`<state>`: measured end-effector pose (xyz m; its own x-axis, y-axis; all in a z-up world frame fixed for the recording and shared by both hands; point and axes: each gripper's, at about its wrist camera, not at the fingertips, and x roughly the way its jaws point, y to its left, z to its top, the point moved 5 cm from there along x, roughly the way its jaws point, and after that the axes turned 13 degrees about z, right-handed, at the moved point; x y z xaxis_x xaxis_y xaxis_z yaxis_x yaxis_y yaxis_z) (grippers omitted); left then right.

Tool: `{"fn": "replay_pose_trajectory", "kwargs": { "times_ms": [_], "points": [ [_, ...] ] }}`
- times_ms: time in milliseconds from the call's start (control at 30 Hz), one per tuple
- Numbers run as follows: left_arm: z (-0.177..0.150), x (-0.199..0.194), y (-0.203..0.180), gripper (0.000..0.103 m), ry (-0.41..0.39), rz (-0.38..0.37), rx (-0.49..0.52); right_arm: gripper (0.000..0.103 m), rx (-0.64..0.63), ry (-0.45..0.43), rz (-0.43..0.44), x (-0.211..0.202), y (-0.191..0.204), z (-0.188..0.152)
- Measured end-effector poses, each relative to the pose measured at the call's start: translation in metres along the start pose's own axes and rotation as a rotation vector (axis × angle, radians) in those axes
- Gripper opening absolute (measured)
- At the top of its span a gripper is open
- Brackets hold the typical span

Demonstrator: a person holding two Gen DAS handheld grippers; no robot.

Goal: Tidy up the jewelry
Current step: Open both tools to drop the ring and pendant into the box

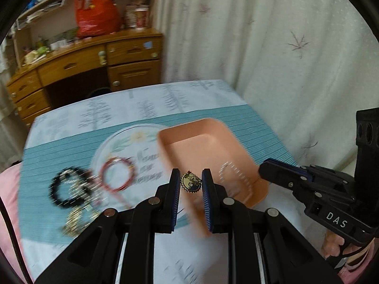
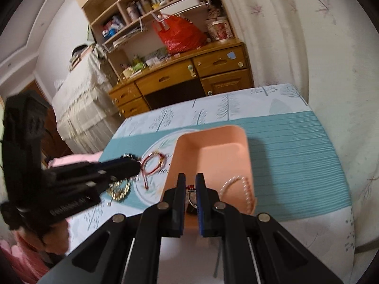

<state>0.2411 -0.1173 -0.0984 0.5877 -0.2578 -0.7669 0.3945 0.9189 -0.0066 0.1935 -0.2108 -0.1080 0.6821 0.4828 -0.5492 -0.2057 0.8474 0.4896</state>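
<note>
My left gripper (image 1: 190,184) is shut on a round gold and black brooch (image 1: 190,183) and holds it over the near left rim of the peach tray (image 1: 203,146). A pearl bracelet (image 1: 234,175) lies in the tray. My right gripper (image 2: 190,190) hovers over the tray (image 2: 222,156) with its jaws a little apart around a small dark piece (image 2: 191,196); whether it grips it I cannot tell. The pearl bracelet (image 2: 239,184) lies to its right. A red cord bracelet (image 1: 116,175), a black bead bracelet (image 1: 68,189) and a gold chain (image 1: 75,222) lie on the teal mat.
The teal mat (image 2: 296,156) covers a table with a tree-print cloth (image 1: 142,104). A wooden desk (image 1: 94,66) with shelves and a red bag (image 1: 94,16) stands behind. A white curtain (image 1: 284,47) hangs to the right. Pink fabric (image 1: 9,189) lies at the left edge.
</note>
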Motion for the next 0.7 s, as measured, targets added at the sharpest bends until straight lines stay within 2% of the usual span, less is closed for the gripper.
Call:
{"fn": "replay_pose_trajectory", "kwargs": {
  "times_ms": [100,133,167,200,233,267,300,500,533,600,700],
  "points": [
    [0.004,0.014,-0.011,0.016,-0.006,-0.062,-0.021,0.009,0.042,-0.022,0.021,-0.001,-0.015,0.006],
    [0.004,0.017,-0.013,0.021,-0.006,-0.084,-0.035,0.009,0.063,-0.031,0.035,-0.001,-0.02,0.007],
    [0.004,0.022,-0.013,0.027,0.0,-0.113,-0.059,0.009,0.087,-0.041,0.048,-0.002,-0.025,0.007],
    [0.004,0.024,-0.012,0.043,0.009,-0.124,-0.073,0.013,0.113,-0.045,0.061,-0.001,-0.03,0.006],
    [0.003,0.028,-0.011,0.053,0.023,-0.126,-0.087,0.018,0.152,-0.041,0.069,0.001,-0.038,0.005],
    [0.003,0.031,-0.009,0.054,0.03,-0.118,-0.094,0.028,0.175,-0.037,0.065,0.001,-0.044,0.003],
    [0.002,0.033,-0.007,0.054,0.037,-0.102,-0.094,0.035,0.192,-0.036,0.058,0.002,-0.048,0.002],
    [-0.002,0.033,0.013,0.073,0.068,-0.014,-0.096,0.037,0.24,-0.038,0.048,0.003,-0.055,-0.002],
    [-0.003,0.031,0.017,0.074,0.072,-0.009,-0.098,0.039,0.241,-0.036,0.049,0.002,-0.054,-0.001],
    [-0.006,0.026,0.027,0.076,0.081,0.01,-0.111,0.054,0.239,-0.033,0.052,0.002,-0.048,-0.001],
    [-0.011,0.017,0.044,0.083,0.085,0.041,-0.13,0.063,0.233,-0.033,0.067,0.002,-0.037,0.002]
  ]
}}
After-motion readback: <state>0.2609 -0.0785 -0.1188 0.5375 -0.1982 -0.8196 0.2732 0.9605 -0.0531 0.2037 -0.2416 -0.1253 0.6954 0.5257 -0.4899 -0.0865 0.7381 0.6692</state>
